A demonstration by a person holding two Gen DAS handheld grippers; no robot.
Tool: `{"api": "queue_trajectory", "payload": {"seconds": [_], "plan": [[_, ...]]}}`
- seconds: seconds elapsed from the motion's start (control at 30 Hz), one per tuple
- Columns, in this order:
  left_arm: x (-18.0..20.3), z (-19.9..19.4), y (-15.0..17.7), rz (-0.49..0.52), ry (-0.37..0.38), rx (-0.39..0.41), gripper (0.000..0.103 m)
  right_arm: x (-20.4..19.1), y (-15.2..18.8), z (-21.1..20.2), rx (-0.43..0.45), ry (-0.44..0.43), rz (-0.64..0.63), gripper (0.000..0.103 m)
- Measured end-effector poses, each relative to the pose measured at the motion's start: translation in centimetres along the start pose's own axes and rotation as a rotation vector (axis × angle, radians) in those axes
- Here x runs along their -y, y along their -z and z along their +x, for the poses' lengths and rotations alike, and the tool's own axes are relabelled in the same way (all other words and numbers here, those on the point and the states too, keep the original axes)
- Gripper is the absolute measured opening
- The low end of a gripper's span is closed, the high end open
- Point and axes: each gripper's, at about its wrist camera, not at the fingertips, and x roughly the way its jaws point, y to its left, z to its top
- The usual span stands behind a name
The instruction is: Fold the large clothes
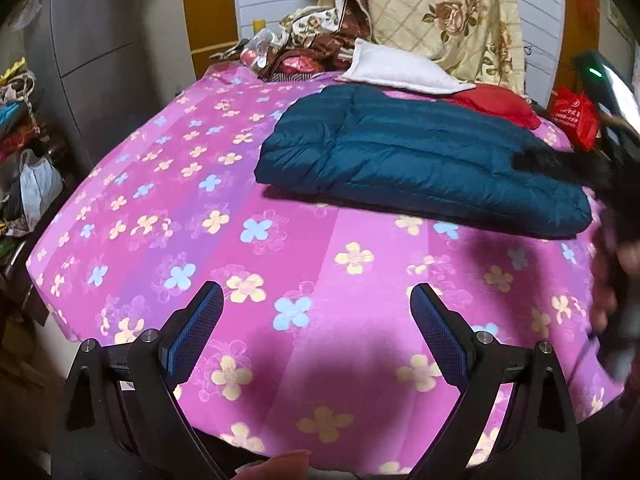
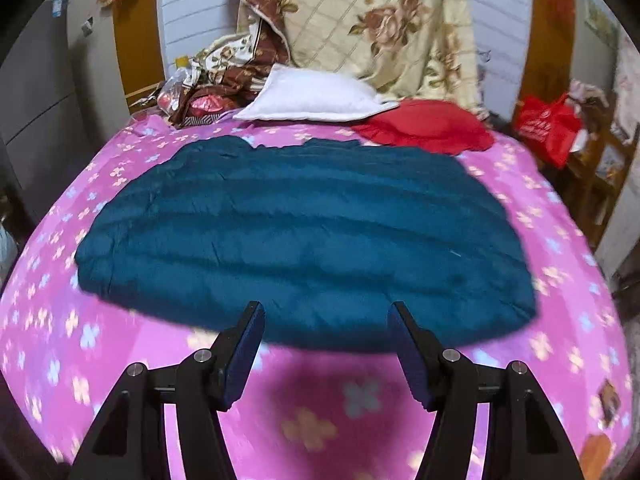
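Observation:
A dark teal quilted puffer jacket (image 1: pixel 420 156) lies folded flat on a bed with a pink flowered sheet (image 1: pixel 240 240). It also shows in the right wrist view (image 2: pixel 304 236), filling the bed's middle. My left gripper (image 1: pixel 316 296) is open and empty, over bare sheet in front and to the left of the jacket. My right gripper (image 2: pixel 326 312) is open and empty, just above the jacket's near edge. The right gripper appears blurred at the right edge of the left wrist view (image 1: pixel 616 184).
A white pillow (image 2: pixel 316 98) and a red cloth (image 2: pixel 428 126) lie behind the jacket. A floral quilt (image 2: pixel 376 28) is piled at the headboard. A red bag (image 2: pixel 548 126) sits at the right, cluttered shelves (image 1: pixel 20 152) at the left.

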Motion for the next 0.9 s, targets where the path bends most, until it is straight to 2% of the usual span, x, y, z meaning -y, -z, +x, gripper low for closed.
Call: {"api": "queue_trajectory", "payload": {"seconds": [0.1, 0.2, 0.3, 0.43, 0.57, 0.73, 0.83, 0.9], "plan": [[-0.7, 0.9, -0.2, -0.017, -0.003, -0.017, 0.095, -1.3, -1.2, 3.7, -0.045, 0.016, -0.011, 0.061], [-1.3, 1.7, -0.4, -0.029, -0.006, -0.031, 0.095, -2.1, -1.1, 8.0, -0.139, 0.045, -0.013, 0.062], [-1.8, 2.1, -0.8, -0.042, -0.008, -0.035, 0.095, -1.6, -0.7, 8.5, -0.134, 0.03, 0.016, 0.066], [-2.1, 2.5, -1.1, -0.049, -0.005, -0.047, 0.095, 0.2, 0.1, 5.7, -0.123, -0.036, 0.03, 0.066], [-1.8, 2.3, -1.0, -0.054, -0.002, -0.055, 0.095, 3.6, 3.0, 1.2, -0.096, -0.051, 0.052, 0.066], [-0.3, 1.4, -0.8, -0.045, 0.033, -0.067, 0.095, 7.2, 7.6, -4.0, -0.034, 0.017, 0.047, 0.066], [0.9, 0.6, -0.6, -0.021, 0.044, -0.065, 0.095, 9.3, 10.5, -5.9, -0.018, 0.065, 0.081, 0.066], [1.7, 0.0, -0.5, -0.002, 0.046, -0.058, 0.095, 10.4, 11.8, -6.5, -0.015, 0.068, 0.114, 0.066]]}}
